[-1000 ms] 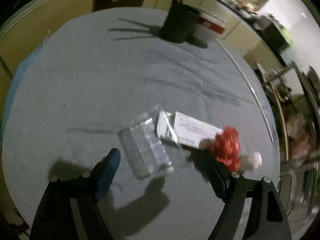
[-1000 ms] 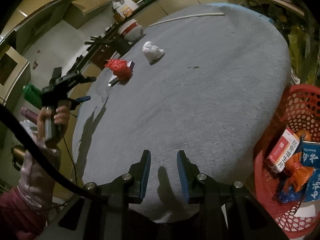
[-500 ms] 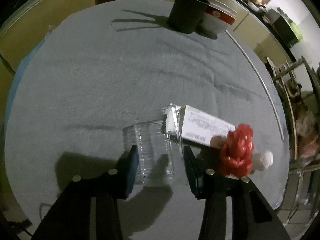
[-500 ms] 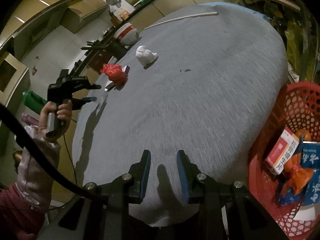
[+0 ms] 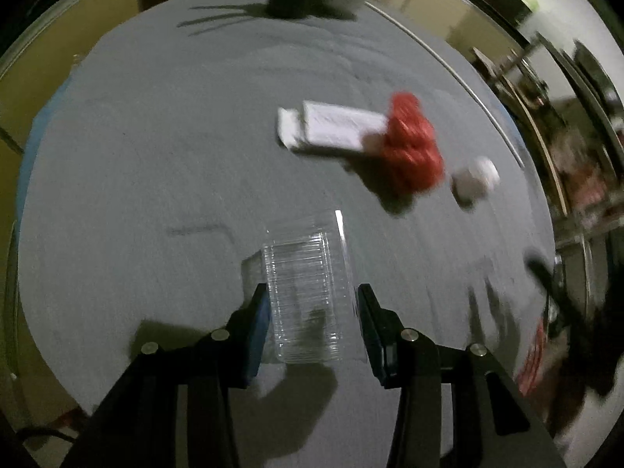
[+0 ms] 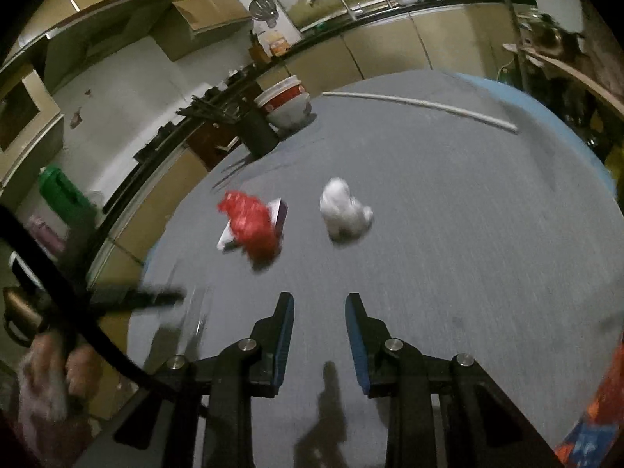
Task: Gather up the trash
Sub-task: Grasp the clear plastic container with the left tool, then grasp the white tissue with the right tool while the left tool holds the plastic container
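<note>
Your left gripper [image 5: 312,308] is closed on the clear plastic box [image 5: 306,296]: the box sits between the two fingers, reaching forward past their tips, and both pads appear to press its sides, though the picture is smeared there. The jaws have just been closing, with the box between them. Below it lies the grey table [image 5: 156,156].

Ahead and to the right of the held box, well apart from it, the white carton [image 5: 335,128] lies flat. The crumpled red bag [image 5: 411,148] rests against the carton's right end, overlapping it. Just beside the bag, further right, sits the white paper wad [image 5: 475,179], apart from the bag.

Your right gripper [image 6: 319,314] holds nothing; its jaws stand close together with a narrow gap, as shut as they get, above bare table. In its view the red bag and the paper wad lie ahead of the fingertips, the bag to the left, the wad slightly right of centre, neither touching the gripper. The carton shows only as an edge behind the bag.

At the far edge of the table stand a dark cup [image 6: 257,132] and a red and white bowl [image 6: 286,103], touching or nearly so. A thin white stick [image 6: 421,107] lies along the far right of the table.
</note>
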`<action>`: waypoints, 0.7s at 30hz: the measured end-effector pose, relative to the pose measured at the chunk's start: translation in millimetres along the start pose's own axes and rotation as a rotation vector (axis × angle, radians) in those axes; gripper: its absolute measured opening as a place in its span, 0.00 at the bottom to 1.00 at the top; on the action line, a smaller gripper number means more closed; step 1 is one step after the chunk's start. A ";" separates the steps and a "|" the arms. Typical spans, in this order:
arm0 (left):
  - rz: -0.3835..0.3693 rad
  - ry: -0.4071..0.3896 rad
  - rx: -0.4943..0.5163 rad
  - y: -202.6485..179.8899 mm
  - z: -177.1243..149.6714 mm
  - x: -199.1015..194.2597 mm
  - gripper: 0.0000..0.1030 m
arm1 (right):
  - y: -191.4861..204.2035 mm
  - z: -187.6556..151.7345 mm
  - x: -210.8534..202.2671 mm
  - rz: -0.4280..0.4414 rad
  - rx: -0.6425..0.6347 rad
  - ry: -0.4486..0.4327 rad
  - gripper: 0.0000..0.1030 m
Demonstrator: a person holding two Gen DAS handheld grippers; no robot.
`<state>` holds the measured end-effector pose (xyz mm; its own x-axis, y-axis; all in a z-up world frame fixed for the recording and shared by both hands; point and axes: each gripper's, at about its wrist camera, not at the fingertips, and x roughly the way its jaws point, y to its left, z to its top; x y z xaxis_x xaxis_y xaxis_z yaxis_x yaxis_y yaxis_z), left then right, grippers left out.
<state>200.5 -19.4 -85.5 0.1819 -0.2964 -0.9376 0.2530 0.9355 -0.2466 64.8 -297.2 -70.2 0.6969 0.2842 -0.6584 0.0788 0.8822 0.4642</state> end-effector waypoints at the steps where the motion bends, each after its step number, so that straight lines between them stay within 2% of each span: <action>1: -0.002 0.010 0.015 -2.6 -3.9 0.3 0.45 | 1.6 5.8 5.7 0.000 0.001 0.001 0.31; 9: -0.015 0.070 0.091 -18.2 -25.1 9.1 0.45 | 10.9 53.6 61.4 -0.034 0.006 -0.006 0.31; 11: -0.016 0.077 0.098 -20.0 -26.9 13.4 0.45 | 11.1 60.4 72.6 -0.060 0.001 -0.004 0.31; 13: -0.020 0.073 0.113 -21.1 -27.2 15.4 0.45 | 11.8 66.6 88.0 -0.125 -0.023 0.008 0.31; 15: -0.008 0.086 0.115 -21.5 -27.0 19.5 0.46 | 11.4 68.2 102.3 -0.145 -0.038 0.043 0.39; 16: -0.009 0.096 0.115 -20.3 -26.0 22.2 0.47 | 10.4 67.8 108.6 -0.159 -0.045 0.060 0.56; 17: -0.014 0.104 0.113 -20.3 -25.9 24.6 0.47 | 8.4 67.6 111.8 -0.169 -0.049 0.066 0.62; 18: -0.019 0.112 0.108 -20.8 -25.4 28.6 0.48 | 6.9 66.8 115.4 -0.181 -0.053 0.054 0.62; 21: -0.030 0.117 0.099 -19.5 -26.4 33.8 0.50 | 0.6 68.2 117.0 -0.141 -0.023 0.021 0.61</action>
<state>176.7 -42.5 -118.8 0.0628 -0.2939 -0.9538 0.3505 0.9013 -0.2546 195.0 -289.1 -106.5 0.6646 0.1642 -0.7289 0.1589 0.9222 0.3526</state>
